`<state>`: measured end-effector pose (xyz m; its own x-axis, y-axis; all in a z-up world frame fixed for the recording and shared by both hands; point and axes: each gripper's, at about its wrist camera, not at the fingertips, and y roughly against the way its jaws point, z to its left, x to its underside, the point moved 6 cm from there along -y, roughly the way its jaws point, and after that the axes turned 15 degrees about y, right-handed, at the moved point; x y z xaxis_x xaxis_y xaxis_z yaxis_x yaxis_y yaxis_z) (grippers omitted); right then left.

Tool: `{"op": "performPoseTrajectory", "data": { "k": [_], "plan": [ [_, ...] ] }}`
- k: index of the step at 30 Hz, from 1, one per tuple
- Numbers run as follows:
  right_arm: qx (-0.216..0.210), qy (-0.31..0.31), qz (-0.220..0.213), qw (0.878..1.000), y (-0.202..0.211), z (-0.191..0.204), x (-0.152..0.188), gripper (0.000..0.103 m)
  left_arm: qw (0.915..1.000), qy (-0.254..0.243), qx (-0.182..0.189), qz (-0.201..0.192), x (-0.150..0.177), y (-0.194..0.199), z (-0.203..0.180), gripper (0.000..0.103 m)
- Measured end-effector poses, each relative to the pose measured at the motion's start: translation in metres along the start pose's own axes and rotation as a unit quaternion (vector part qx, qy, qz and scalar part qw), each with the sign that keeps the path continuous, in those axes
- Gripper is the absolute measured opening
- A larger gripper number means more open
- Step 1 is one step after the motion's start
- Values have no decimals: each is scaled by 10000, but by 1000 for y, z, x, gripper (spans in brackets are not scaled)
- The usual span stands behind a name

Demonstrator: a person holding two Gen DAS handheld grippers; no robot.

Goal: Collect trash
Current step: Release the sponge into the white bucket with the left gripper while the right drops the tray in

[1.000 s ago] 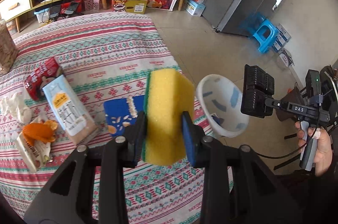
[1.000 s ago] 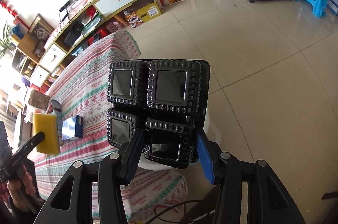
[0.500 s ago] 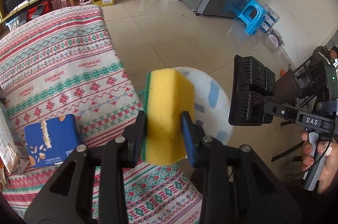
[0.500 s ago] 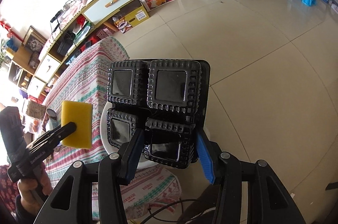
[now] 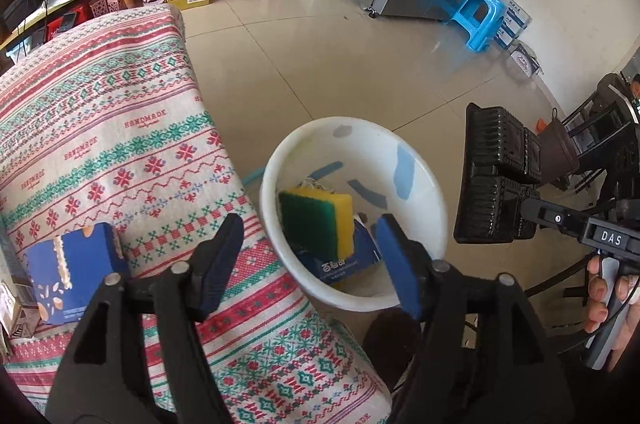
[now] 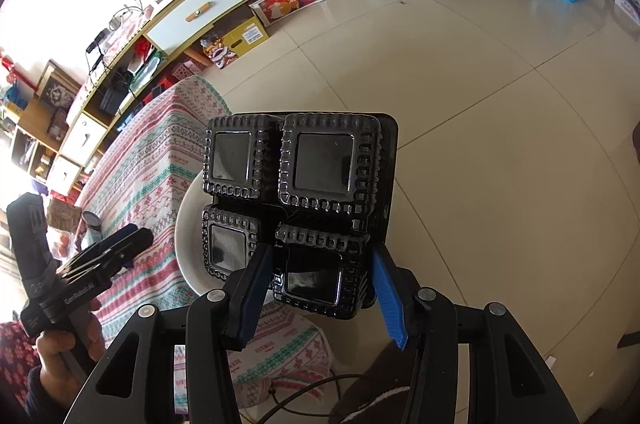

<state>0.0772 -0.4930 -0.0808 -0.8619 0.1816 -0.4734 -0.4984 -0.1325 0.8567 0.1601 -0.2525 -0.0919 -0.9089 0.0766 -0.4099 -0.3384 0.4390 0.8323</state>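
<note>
**Tongs let the sponge fall into the basin**

Left tongs (image 5: 308, 256), seen from the left wrist, stand released with nothing between the pads; their jaws have just been opening. A second ago they clenched the yellow-and-green sponge (image 5: 316, 220) above the patterned surface (image 5: 120, 128); it now lies in the white basin (image 5: 424, 192), green face up, leaning on a blue packet (image 5: 340, 264) at the bottom. The basin sits just off the surface's edge, and a blue box (image 5: 68, 268) lies on the cloth at left. At right, a hand (image 5: 608, 300) holds the other tool with the black tray (image 5: 496, 184).

From the right wrist, the right tongs (image 6: 320, 288) stay clenched on the black four-cell tray (image 6: 300, 200), as before, held over the basin's rim (image 6: 184, 248). The left tongs (image 6: 120, 244) appear at lower left, now without the sponge.
</note>
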Motion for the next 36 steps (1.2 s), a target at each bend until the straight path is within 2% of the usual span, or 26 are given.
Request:
{"op": "performPoseTrajectory", "data": {
  "k": [10,22,24,25,27,29,36],
  "plan": [
    [-51,92,81,9999,-13,21,-12,51,9987,322,-151,-355,7,58,63,83],
    [74,221,246,9994,-41,49,-28,52,9939,495,-796,-589,25,111,145,87],
    [97,185,255,9995,-45,52,-29,54,9924,542,-925,-605,27,116,158,96],
    [112,125,265,9995,-47,53,-30,55,9918,568,-946,-641,27,120,164,97],
    [127,-35,257,9996,-51,54,-32,68,9908,621,-985,-688,29,124,175,97],
    [161,-156,222,9995,-53,57,-34,73,9895,711,-1032,-717,30,127,186,98],
    [68,-18,243,9997,-56,89,-36,75,9860,980,-1170,-666,40,136,219,99]
  ]
}}
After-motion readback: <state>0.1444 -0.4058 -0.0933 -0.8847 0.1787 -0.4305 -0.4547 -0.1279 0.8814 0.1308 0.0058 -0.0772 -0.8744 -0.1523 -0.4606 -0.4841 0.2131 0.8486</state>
